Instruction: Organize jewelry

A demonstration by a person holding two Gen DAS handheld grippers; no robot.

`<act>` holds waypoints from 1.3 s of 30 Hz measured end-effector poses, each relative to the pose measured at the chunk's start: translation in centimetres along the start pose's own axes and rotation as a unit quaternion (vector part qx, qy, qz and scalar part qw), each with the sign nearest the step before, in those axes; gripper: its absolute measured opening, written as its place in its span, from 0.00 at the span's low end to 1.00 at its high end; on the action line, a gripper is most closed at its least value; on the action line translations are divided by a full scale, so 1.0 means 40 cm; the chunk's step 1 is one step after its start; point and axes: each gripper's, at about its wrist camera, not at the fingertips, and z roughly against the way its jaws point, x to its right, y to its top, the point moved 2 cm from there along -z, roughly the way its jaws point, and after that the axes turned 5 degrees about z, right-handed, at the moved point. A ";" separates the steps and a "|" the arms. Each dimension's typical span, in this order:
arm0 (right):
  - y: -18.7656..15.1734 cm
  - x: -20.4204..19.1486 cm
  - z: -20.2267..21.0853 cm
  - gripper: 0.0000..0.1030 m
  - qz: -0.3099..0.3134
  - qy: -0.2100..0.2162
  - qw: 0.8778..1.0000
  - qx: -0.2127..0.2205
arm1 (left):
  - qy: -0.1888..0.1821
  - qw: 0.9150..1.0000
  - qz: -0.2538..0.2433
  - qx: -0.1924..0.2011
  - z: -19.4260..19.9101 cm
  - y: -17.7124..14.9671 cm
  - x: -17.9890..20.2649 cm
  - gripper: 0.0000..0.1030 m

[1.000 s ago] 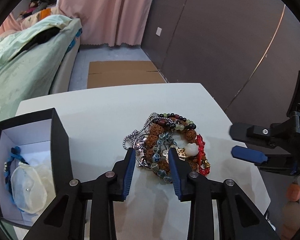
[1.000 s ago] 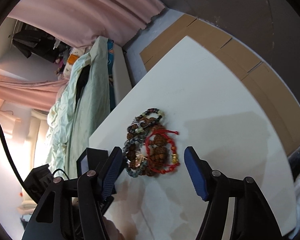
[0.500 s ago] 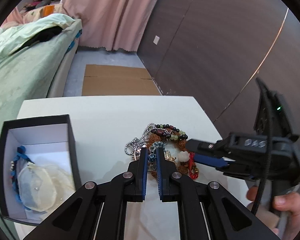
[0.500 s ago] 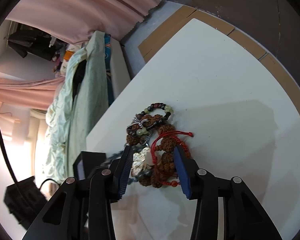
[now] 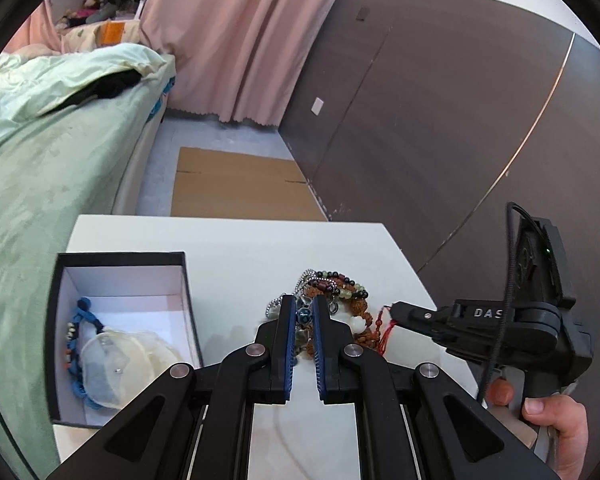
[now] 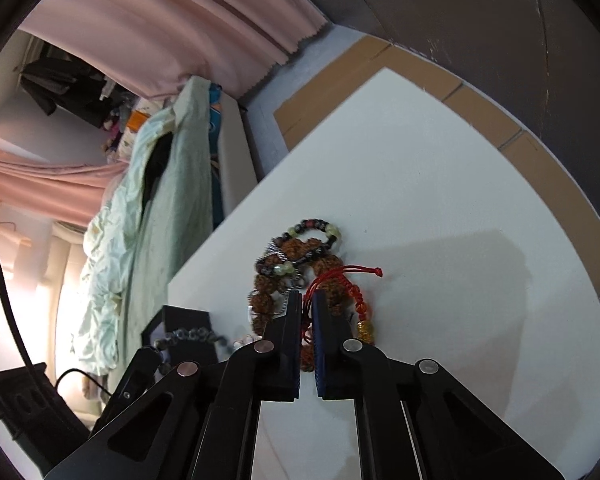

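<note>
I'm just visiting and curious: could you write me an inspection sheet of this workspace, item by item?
Surface: white table, mostly bare.
Job's things: tangled bracelet pile; open black box already holding a blue cord bracelet.
Clutter: nothing seen.
Grippers: left hand-held gripper shut on a blue-bead bracelet; right hand-held gripper, jaws just closed, shut on a red cord bracelet.
Cables: black cable on the right gripper's handle.
Surroundings: bed, pink curtain, floor cardboard.
</note>
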 end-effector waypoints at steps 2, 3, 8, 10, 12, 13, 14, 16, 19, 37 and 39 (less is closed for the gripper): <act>0.001 -0.005 0.018 0.07 0.003 0.008 1.000 0.010 | -0.002 1.000 0.001 0.006 0.018 0.001 -0.001 0.08; -0.001 -0.009 0.030 0.07 0.005 0.014 1.000 0.017 | -0.003 1.000 0.002 0.008 0.026 0.001 -0.002 0.08; -0.011 -0.033 0.062 0.07 0.013 0.035 0.999 0.038 | -0.008 1.000 -0.001 0.026 0.079 0.004 -0.005 0.08; -0.014 -0.047 0.075 0.06 0.020 0.045 0.998 0.047 | -0.007 0.999 -0.003 0.032 0.096 0.005 -0.008 0.08; -0.021 -0.060 0.090 0.07 0.027 0.055 0.997 0.056 | -0.006 0.999 -0.003 0.038 0.114 0.005 -0.013 0.08; -0.024 -0.068 0.093 0.07 0.030 0.060 0.996 0.059 | -0.005 0.999 -0.003 0.041 0.124 0.003 -0.016 0.08; -0.026 -0.077 0.098 0.07 0.034 0.067 0.995 0.063 | -0.003 0.999 -0.002 0.044 0.132 0.004 -0.020 0.08; -0.031 -0.090 0.102 0.07 0.038 0.077 0.994 0.066 | 0.000 0.999 0.000 0.050 0.141 0.007 -0.025 0.08; -0.042 -0.116 0.105 0.06 0.049 0.092 0.992 0.072 | 0.004 0.998 0.006 0.058 0.160 0.013 -0.041 0.08; -0.069 -0.018 0.034 0.54 0.014 -0.090 0.996 -0.008 | 0.032 0.995 0.092 0.028 0.153 0.040 -0.159 0.18; -0.073 -0.007 0.034 0.54 0.030 -0.115 0.993 -0.021 | 0.031 0.995 0.095 0.024 0.152 0.039 -0.162 0.43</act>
